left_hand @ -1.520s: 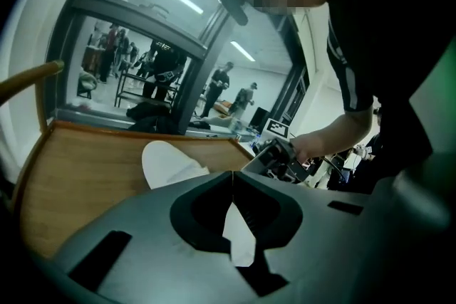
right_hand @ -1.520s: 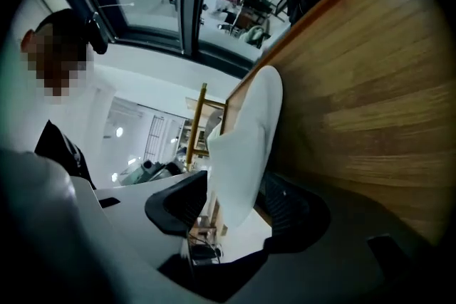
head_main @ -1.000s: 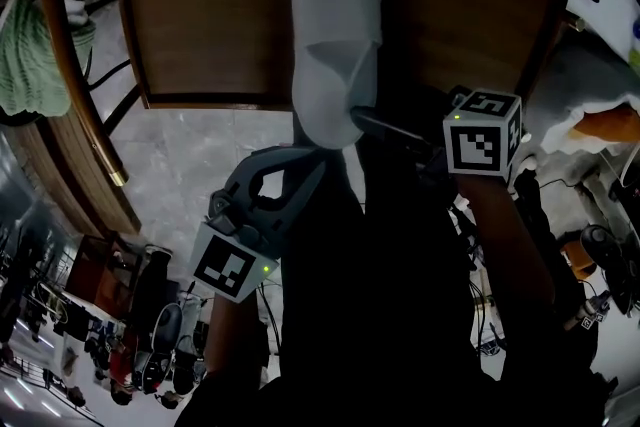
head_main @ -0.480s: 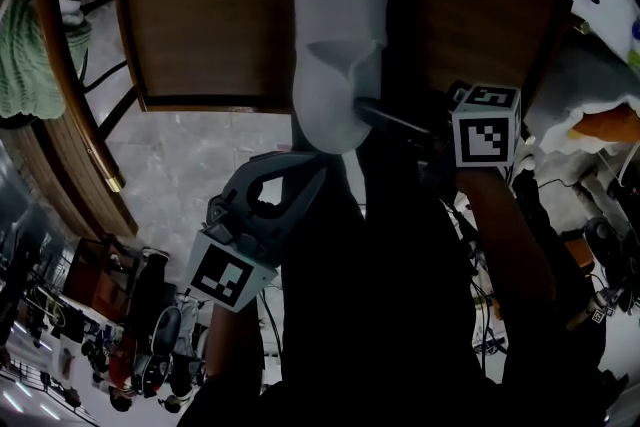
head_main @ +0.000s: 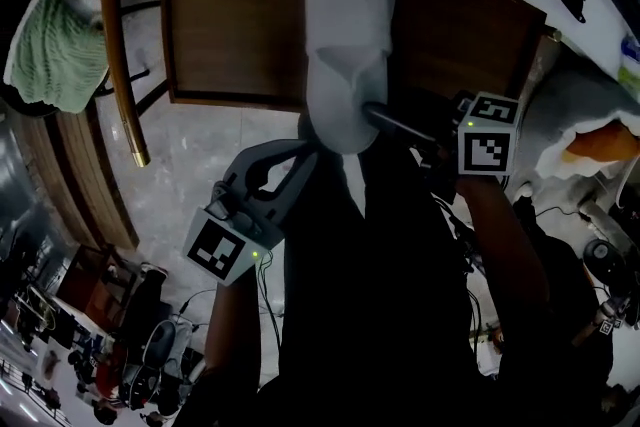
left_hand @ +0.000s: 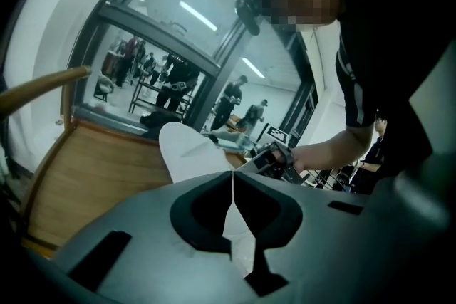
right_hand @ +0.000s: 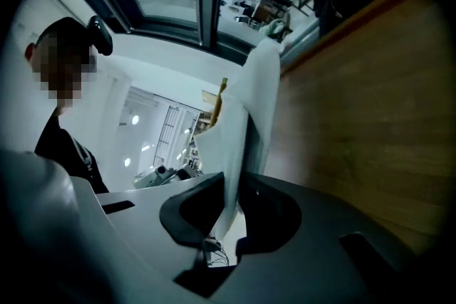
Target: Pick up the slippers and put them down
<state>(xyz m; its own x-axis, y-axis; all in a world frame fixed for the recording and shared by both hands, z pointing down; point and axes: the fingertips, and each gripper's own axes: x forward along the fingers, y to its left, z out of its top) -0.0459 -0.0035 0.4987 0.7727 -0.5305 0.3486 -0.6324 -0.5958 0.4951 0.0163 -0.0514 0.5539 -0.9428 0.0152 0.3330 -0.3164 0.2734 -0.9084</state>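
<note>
A white slipper (head_main: 345, 25) hangs over the brown wooden table (head_main: 230, 45), toe pointing away from me. My left gripper (head_main: 308, 147) is shut on the thin heel edge from the lower left. In the left gripper view its jaws (left_hand: 231, 178) pinch the white edge of the slipper (left_hand: 189, 153). My right gripper (head_main: 372, 112) grips the slipper's opening from the right. Its jaws have just been closing, and in the right gripper view they (right_hand: 231, 185) press on the slipper's white wall (right_hand: 260, 103). Only one slipper is in view.
A chair with a curved wooden rail (head_main: 120, 45) and a green cloth (head_main: 55, 45) stands at the left. Pale tiled floor (head_main: 200, 145) lies below the table's near edge. Cluttered things, one orange (head_main: 600, 140), sit at the right.
The slipper and both grippers have risen a little over the table. The right gripper's jaws have closed onto the slipper's opening.
</note>
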